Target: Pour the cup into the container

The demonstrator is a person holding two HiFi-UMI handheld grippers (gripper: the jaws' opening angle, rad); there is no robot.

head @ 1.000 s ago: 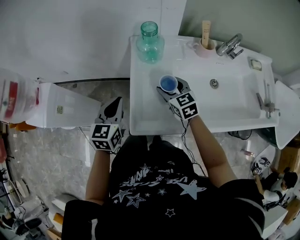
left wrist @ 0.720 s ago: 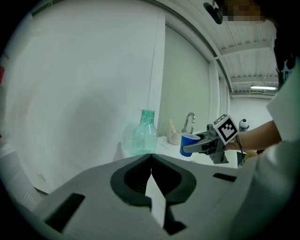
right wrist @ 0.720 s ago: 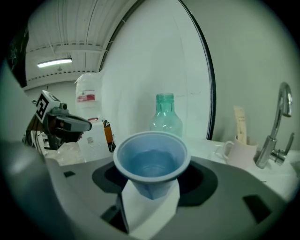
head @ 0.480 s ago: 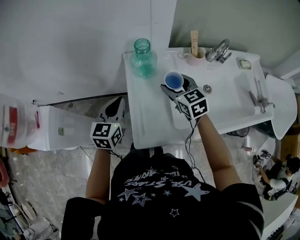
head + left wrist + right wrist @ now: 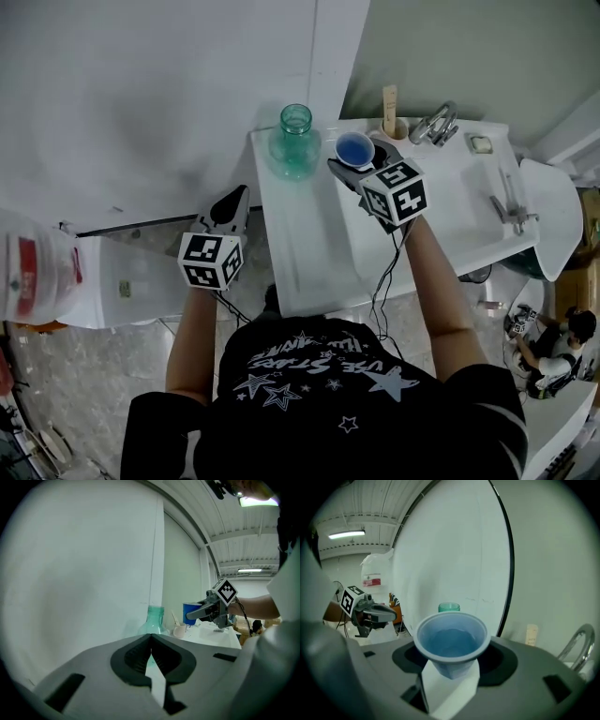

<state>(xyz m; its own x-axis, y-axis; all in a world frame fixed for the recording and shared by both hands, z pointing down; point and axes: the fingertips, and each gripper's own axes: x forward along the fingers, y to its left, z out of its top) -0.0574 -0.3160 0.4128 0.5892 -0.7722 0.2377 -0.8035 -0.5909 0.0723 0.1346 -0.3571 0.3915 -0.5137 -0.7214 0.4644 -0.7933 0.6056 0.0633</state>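
Raised since the earlier frame, right gripper (image 5: 360,159) sits upper centre, jaws clamped on the upright blue cup (image 5: 353,148), just beside the green glass container (image 5: 295,141). Left gripper (image 5: 232,202), mid-left: jaws together, empty. White jug (image 5: 42,291), left edge: red label (image 5: 25,265) illegible.

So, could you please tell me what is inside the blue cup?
The blue cup holds what looks like clear liquid, its surface rippled and well below the rim. Nothing floats in it. The cup's outer base is hidden by the jaws gripping it.
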